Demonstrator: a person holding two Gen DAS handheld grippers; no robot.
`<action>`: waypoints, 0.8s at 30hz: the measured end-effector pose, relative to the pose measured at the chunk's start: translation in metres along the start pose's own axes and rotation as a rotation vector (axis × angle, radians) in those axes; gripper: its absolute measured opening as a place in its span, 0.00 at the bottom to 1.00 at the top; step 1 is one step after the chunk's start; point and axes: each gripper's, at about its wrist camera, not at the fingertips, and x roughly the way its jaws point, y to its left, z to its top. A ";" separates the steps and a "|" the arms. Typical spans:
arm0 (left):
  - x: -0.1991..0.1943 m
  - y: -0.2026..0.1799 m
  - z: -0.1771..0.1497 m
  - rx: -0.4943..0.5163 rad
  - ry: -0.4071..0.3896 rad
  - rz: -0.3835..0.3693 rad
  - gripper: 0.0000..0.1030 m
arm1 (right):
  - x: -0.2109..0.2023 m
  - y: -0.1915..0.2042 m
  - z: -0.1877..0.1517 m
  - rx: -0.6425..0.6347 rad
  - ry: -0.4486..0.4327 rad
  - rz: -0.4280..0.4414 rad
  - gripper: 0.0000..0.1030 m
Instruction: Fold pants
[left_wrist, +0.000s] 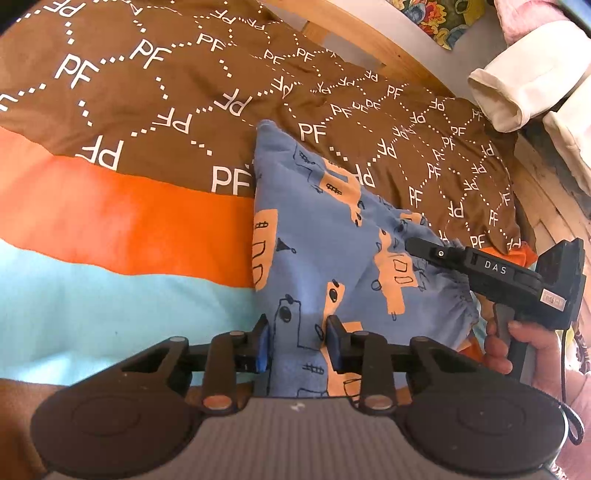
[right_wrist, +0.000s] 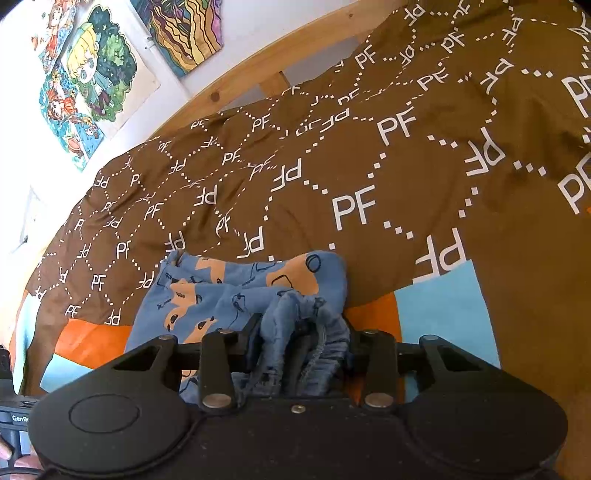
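Patterned duvet (left_wrist: 155, 122) beneath blue pants (left_wrist: 314, 236)

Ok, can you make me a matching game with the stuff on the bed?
Things:
1. pants
2. blanket
3. right gripper
4. drawings

Clues:
A. brown with white PF letters
B. stuck on the wall
C. blue with orange shapes
D. bunched waistband between its fingers

Pairs: 1-C, 2-A, 3-D, 4-B
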 end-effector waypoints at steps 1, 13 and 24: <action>0.000 0.000 0.000 0.002 0.000 0.000 0.32 | -0.001 0.000 0.000 -0.001 -0.002 -0.003 0.40; -0.005 -0.001 0.004 0.001 -0.005 -0.001 0.19 | -0.021 0.024 -0.008 -0.038 -0.083 -0.051 0.27; -0.017 -0.011 0.003 0.020 -0.017 -0.018 0.16 | -0.048 0.056 -0.019 -0.174 -0.157 -0.093 0.24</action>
